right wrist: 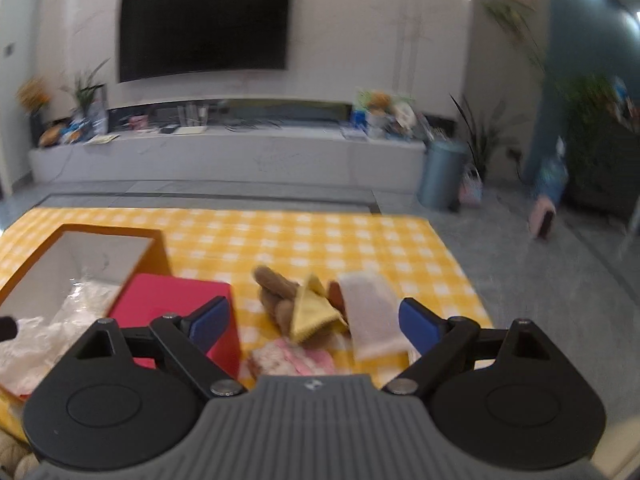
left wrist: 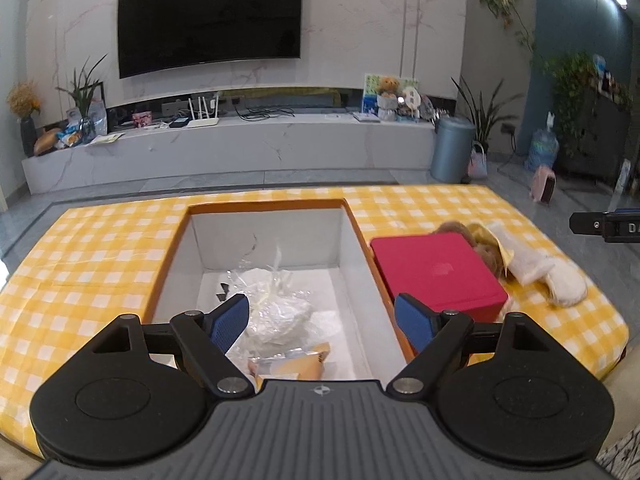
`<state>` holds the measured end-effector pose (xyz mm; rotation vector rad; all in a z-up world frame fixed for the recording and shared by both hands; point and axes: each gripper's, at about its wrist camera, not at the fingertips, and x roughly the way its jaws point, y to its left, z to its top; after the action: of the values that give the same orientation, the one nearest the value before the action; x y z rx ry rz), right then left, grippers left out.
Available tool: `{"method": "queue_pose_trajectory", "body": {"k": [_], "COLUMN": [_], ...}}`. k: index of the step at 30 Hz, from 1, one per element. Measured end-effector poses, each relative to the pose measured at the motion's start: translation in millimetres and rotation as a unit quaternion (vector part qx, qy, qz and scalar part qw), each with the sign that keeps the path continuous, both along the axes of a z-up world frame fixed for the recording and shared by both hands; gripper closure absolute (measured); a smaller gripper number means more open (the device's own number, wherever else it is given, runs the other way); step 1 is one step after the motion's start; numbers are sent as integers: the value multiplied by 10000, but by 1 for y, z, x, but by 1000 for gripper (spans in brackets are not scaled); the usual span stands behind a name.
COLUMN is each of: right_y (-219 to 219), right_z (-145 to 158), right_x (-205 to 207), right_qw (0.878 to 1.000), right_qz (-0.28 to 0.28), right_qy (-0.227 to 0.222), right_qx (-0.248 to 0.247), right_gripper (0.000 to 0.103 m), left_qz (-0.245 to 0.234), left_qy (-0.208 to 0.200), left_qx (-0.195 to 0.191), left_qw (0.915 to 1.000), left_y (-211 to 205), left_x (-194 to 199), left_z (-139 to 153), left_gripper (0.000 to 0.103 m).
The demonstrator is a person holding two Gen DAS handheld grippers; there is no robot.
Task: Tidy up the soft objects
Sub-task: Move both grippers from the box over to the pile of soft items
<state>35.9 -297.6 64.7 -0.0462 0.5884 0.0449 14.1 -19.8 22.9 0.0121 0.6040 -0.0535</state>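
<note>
Two grippers, both empty. My left gripper (left wrist: 322, 318) stands with its blue pads spread wide above the orange box (left wrist: 362, 236), nothing between the pads. My right gripper (right wrist: 314, 326) is likewise spread wide and points toward the loose pile on the yellow checked tablecloth (right wrist: 280, 236), also holding nothing.

As I judge it, the sorting is partly done. Inside the box lies a white soft item in crinkled clear plastic (left wrist: 276, 304), and at the near edge below it a yellowish piece (left wrist: 308, 360) that I cannot identify. Outside the box, just beside its right wall, sits a red box (left wrist: 436, 276). Beyond that, on the cloth, the remaining soft things are heaped together: a brown plush toy (right wrist: 276, 288), a yellow cloth (right wrist: 314, 312) draped on it, a white fabric piece (right wrist: 370, 312) touching the pile on its right, and a pink and white item (right wrist: 292, 360) nearest to me. So I reckon several pieces are left to move, and the right gripper looks best placed for the next pick.

Readable writing is scarce. On the right gripper's body, seen at the edge of the left wrist view, a white letter "D" begins a cut-off word. The red box bears a faint embossed mark I cannot read, and the right wrist view is blurred.
</note>
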Motion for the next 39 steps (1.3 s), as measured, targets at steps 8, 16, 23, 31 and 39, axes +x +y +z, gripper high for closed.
{"method": "queue_pose_trajectory", "body": {"k": [8,16,23,31,39], "right_y": [-57,-97,-112,-106,-114], "right_z": [-29,-41,-49,-63,-94], "right_x": [10,1,2,15,39], "right_qw": [9967,9919,9879,9873,9767], "right_qz": [-586,-993,-1077,-1042,-1394], "right_qy": [417,543,682,780,1312], "right_qx": [365,582,878,907,974], "right_gripper": [13,13,13,12,12], "left_qz": [-308,-632,-961,-1775,-1882], "left_qy": [19,23,209,594,701], "left_qx": [370,428,388,224,700], "left_qw": [9988,9971,9944,9821,9771], "left_y": [-44,-82,-119,-168,-201], "left_x": [1,5,12,42,64], "left_z": [1,10,10,-19,-49], "left_gripper": [6,6,6,6,3]}}
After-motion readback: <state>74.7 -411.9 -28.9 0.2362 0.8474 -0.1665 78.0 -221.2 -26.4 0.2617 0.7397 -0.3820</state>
